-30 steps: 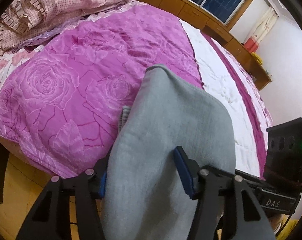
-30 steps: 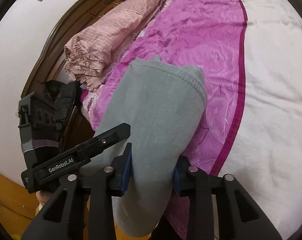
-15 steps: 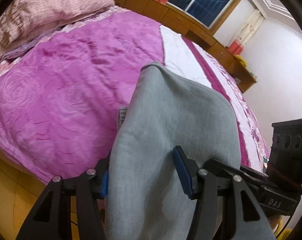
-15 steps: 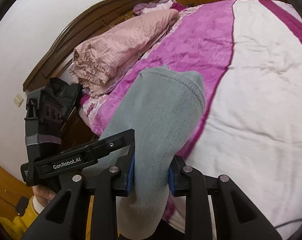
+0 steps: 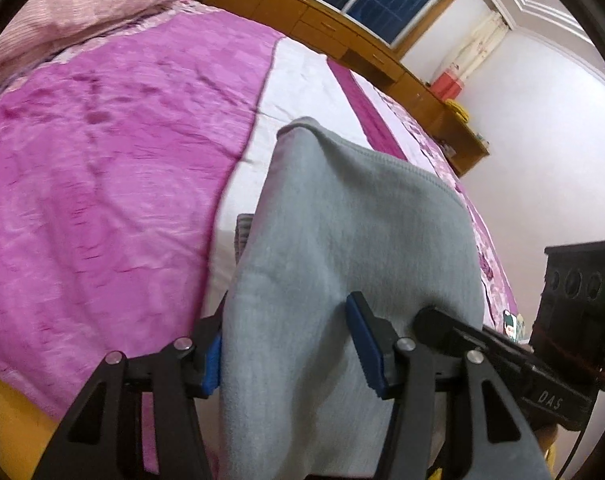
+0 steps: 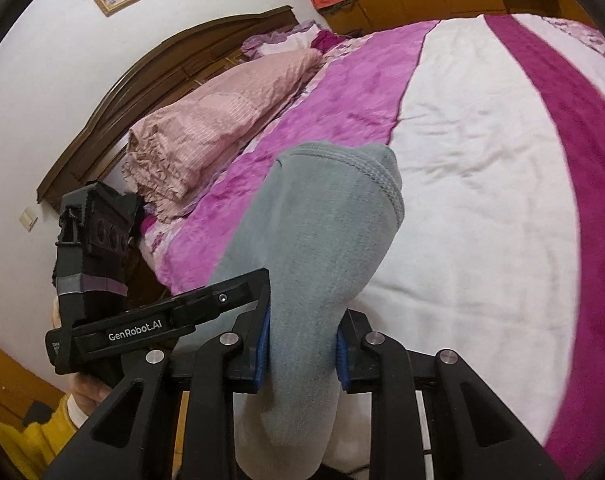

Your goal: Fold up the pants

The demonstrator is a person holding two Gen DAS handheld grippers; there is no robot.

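The grey pants (image 5: pixel 342 248) hang in the air above the bed, held by both grippers. My left gripper (image 5: pixel 290 352) is shut on a thick bunch of the grey cloth, which drapes forward over its blue pads and hides the grip. My right gripper (image 6: pixel 302 350) is shut on the pants (image 6: pixel 322 240) near a ribbed hem that folds over its fingers. Each gripper shows in the other's view, the right one at the left wrist view's right edge (image 5: pixel 574 320), the left one at the right wrist view's left side (image 6: pixel 98 248). The rest of the pants hangs below, out of sight.
The bed has a magenta quilt (image 5: pixel 102 168) and a white band (image 6: pixel 482 168) with a dark pink stripe. Pink pillows (image 6: pixel 206 132) lie by the wooden headboard (image 6: pixel 174 60). A wooden cabinet (image 5: pixel 342 36) runs under the window. The wooden floor (image 5: pixel 6 432) lies below the bed's edge.
Both grippers have lifted and swung toward the bed's white middle band, carrying the pants. More of the far wall and window shows now. The grips have not changed.
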